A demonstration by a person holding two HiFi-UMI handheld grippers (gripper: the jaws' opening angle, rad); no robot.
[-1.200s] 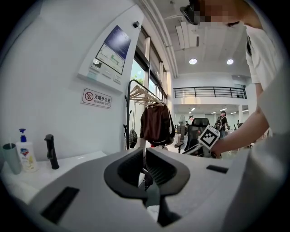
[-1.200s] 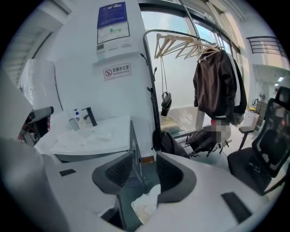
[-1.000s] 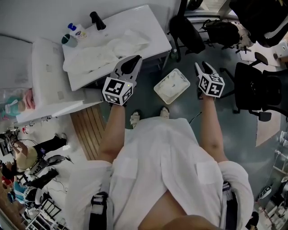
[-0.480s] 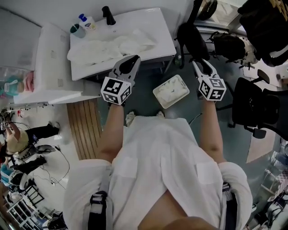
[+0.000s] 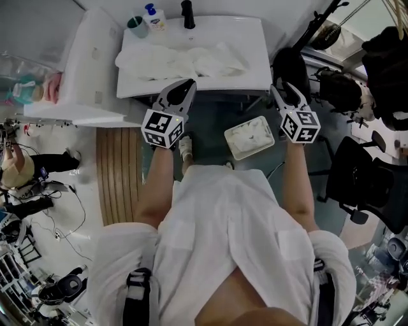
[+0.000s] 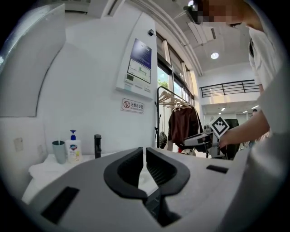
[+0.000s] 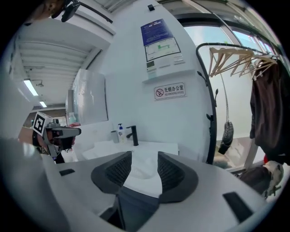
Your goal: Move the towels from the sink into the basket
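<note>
White towels [image 5: 185, 60] lie heaped in the white sink counter [image 5: 255, 44] at the top of the head view. The white basket [image 5: 250, 137] stands on the floor below the counter's right end, with something white inside. My left gripper [image 5: 185, 85] is held short of the counter's front edge, shut and empty [image 6: 145, 152]. My right gripper [image 5: 278, 90] hovers past the counter's right corner, above the basket. Its jaws [image 7: 145, 158] are open and have just been opening a little, with nothing between them. The towels [image 7: 138, 154] show beyond them.
A black faucet [image 5: 187, 14], a soap bottle [image 5: 152, 16] and a cup [image 5: 136, 25] stand at the counter's back. A white ledge [image 5: 83, 83] and a wooden floor mat [image 5: 118, 172] are at left. Black chairs [image 5: 363, 184] and bags crowd the right.
The person has turned toward the sink. The counter now lies straight ahead and both grippers have moved closer to its front edge. The basket sits between the arms, nearer the right one.
</note>
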